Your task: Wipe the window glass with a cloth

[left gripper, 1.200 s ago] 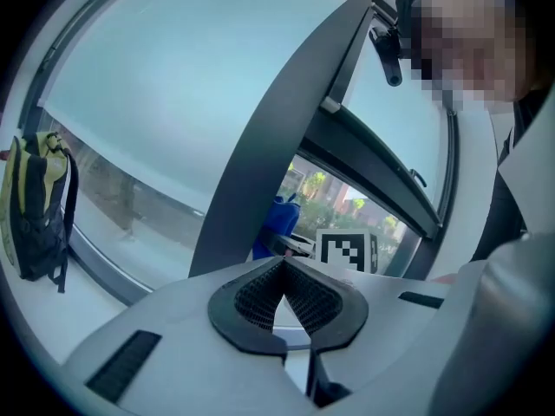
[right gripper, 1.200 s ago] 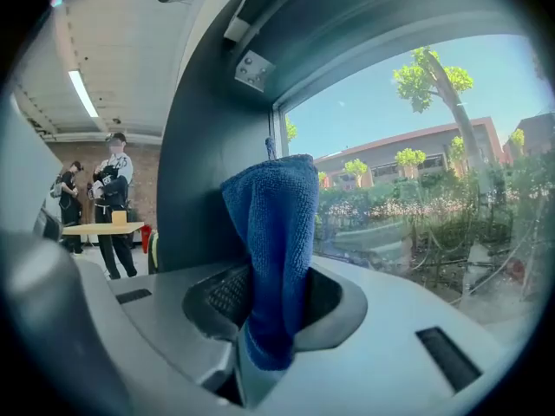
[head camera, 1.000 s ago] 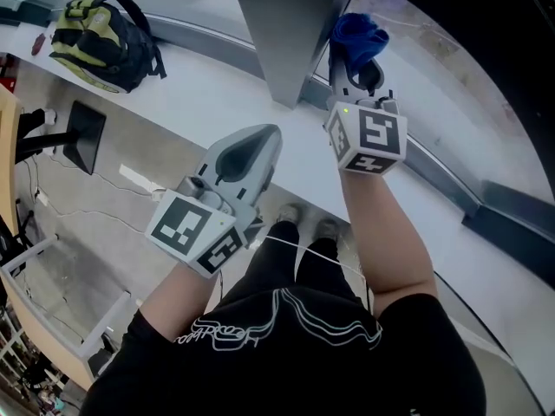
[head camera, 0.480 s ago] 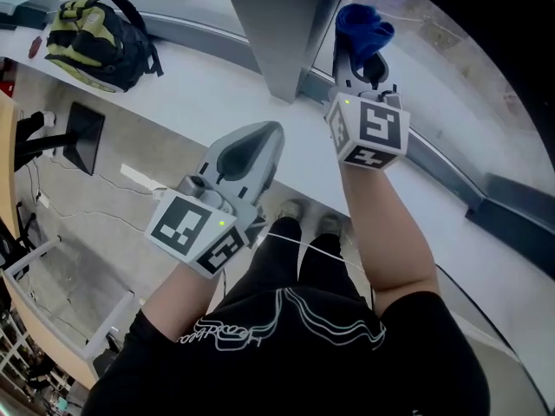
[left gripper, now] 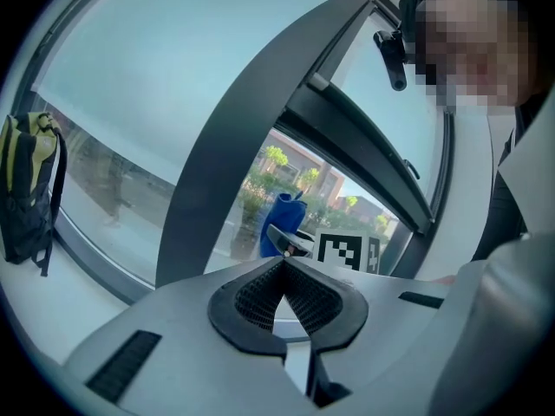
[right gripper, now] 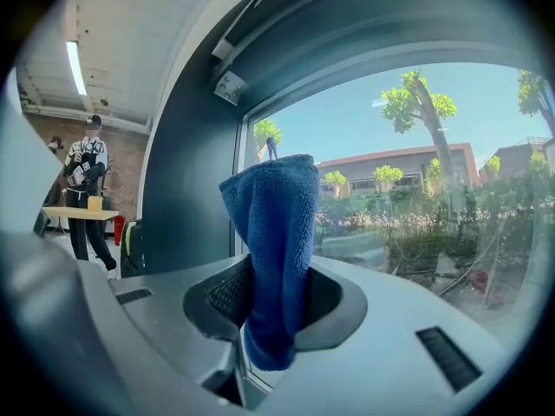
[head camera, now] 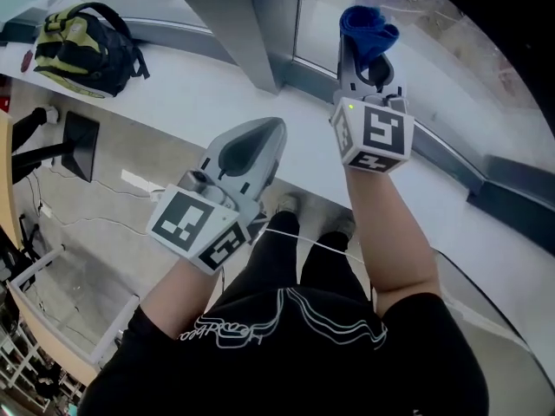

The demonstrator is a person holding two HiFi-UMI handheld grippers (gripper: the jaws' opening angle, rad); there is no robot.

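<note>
A blue cloth [head camera: 368, 27] sticks up from my right gripper [head camera: 368, 57], which is shut on it and held up close to the window glass [head camera: 434, 55]. In the right gripper view the cloth [right gripper: 276, 250] hangs folded between the pads of that gripper [right gripper: 273, 295], with the glass [right gripper: 416, 189] just beyond. My left gripper [head camera: 270, 133] is lower, over the white sill [head camera: 191, 94], shut with nothing in it. In the left gripper view its jaws [left gripper: 284, 265] meet at the tip and point at the cloth [left gripper: 279, 225].
A dark grey window pillar [head camera: 251, 24] stands left of the pane. A yellow and black backpack [head camera: 82, 46] lies on the sill far left. Below the sill are a floor with cables and a black stand [head camera: 76, 141]. A person [right gripper: 87, 189] stands far back.
My right gripper with the cloth has edged slightly up and right beside the glass. The view has shifted, so the pillar sits further left. The left gripper has barely moved.
</note>
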